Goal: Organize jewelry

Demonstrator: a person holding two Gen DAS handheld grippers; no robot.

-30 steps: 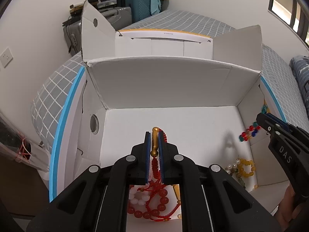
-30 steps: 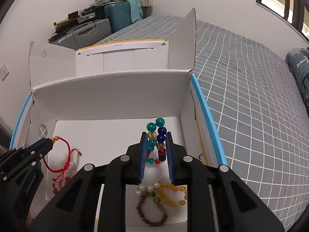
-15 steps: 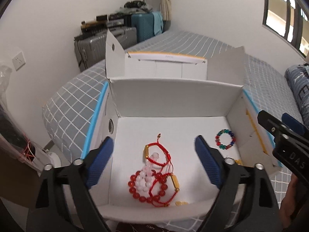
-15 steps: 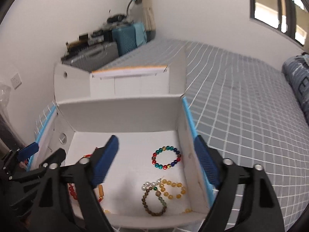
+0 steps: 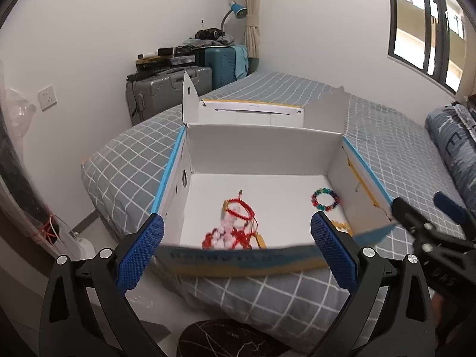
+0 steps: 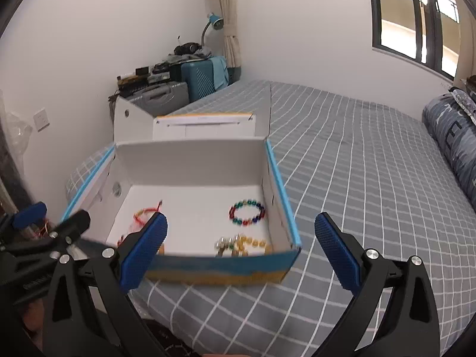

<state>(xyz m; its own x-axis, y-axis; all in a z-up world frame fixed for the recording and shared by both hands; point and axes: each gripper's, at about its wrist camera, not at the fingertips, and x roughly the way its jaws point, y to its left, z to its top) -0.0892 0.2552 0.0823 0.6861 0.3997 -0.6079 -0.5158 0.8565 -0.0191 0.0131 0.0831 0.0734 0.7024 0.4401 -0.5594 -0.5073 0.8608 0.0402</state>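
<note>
An open white cardboard box [image 5: 261, 151] with blue edges sits on the grey checked bed; it also shows in the right wrist view [image 6: 190, 160]. Inside lie a red cord bracelet with red and white beads [image 5: 235, 223], a multicoloured bead bracelet [image 5: 325, 199] [image 6: 247, 211] and yellow and pearl bead bracelets [image 6: 241, 242]. My left gripper [image 5: 236, 247] is open and empty, held back in front of the box's near wall. My right gripper [image 6: 239, 253] is open and empty, also in front of the box.
The box's lid flaps [image 5: 190, 98] stand up at the back. Suitcases [image 5: 166, 89] and a blue lamp [image 5: 236, 10] stand in the far corner. A folded blue quilt [image 6: 452, 136] lies at the right. A window [image 6: 416, 17] is on the right wall.
Both grippers let go of their bracelets into the box, opened wide and pulled back and up out of the box toward the near edge of the bed.
</note>
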